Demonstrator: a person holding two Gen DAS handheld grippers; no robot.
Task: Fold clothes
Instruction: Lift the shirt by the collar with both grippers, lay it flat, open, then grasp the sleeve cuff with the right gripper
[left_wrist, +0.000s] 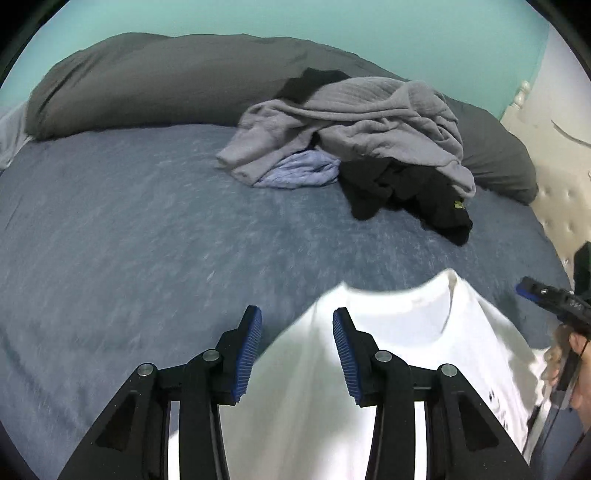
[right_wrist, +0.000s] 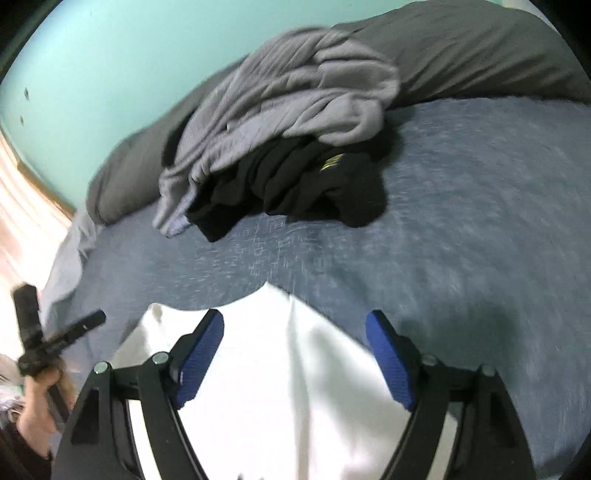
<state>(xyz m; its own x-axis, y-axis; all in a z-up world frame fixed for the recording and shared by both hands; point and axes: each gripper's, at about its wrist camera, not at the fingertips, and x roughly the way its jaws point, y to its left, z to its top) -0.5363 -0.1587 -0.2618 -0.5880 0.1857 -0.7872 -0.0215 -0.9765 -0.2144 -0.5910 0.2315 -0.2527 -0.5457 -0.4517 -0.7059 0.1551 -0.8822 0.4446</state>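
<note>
2 fisheye views look forward from hand-held grippers over a bed.

Left wrist view: the left gripper (left_wrist: 297, 325) stands spread, its blue ribbed pads apart and pinching nothing. Below and to the right of it a white T-shirt (left_wrist: 406, 332) lies on the blue bedspread (left_wrist: 110, 240), its collar edge pointing away from the camera and some dark print showing near its right edge. The right gripper (left_wrist: 546, 295) appears at the far right, held in a hand; its state cannot be told from here. Further back sits a loose heap: a grey sweatshirt (left_wrist: 369, 114) draped over a black garment (left_wrist: 406, 195), with a pale blue cloth (left_wrist: 299, 171) peeking out at the left. Dark grey pillows (left_wrist: 147, 77) line the teal wall.

Right wrist view: the right gripper (right_wrist: 295, 339) is also spread wide and grips nothing. The white T-shirt (right_wrist: 277, 387) lies beneath it, with a soft ridge running down its middle. The left gripper (right_wrist: 62, 332) shows at the lower left, blurred.

Handling, as a judgement: the shirt looks light, thin and limp, so it will likely sag and wrinkle when lifted. 2 pinches at opposite edges, near the shoulders or the hem corners, should keep it flat. Whether it lies spread for folding or partly folded cannot be told.
</note>
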